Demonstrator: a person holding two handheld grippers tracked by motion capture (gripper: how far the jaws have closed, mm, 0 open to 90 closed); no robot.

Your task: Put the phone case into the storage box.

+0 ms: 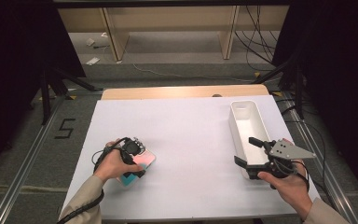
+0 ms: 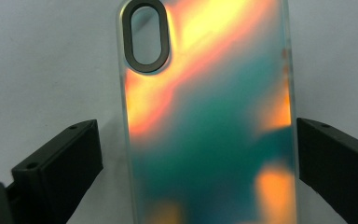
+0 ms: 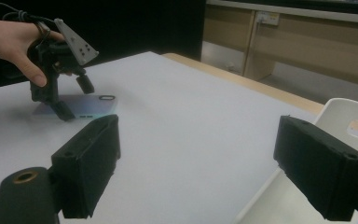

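Left tongs [image 2: 198, 154]: spread wide, pointing down at the phone case, one jaw on each long side of it; the right jaw stands right at the case's edge, the left jaw a little off its edge, and whether either one touches is not clear.
Phone case [image 2: 209, 121]: lies flat on the bench between the left tongs' jaws, back side up, shimmering orange, yellow and teal, with a dark oval camera opening at the end farthest from the tongs.
Left hand [image 1: 114, 163]: wraps the left tongs from above, low over the case, with a cable trailing back along the sleeve.
Right tongs [image 3: 196, 172]: spread, nothing between the jaws, held roughly level above the near end of the tray; a grey three-cornered plate sits on top.
White tray [image 1: 249, 123]: long and narrow, open side up, its near end under the right tongs and the rest running away ahead of them.
Bench [image 1: 186, 140]: white sheet over a wooden top, carrying both the case and the tray, which lie well apart.
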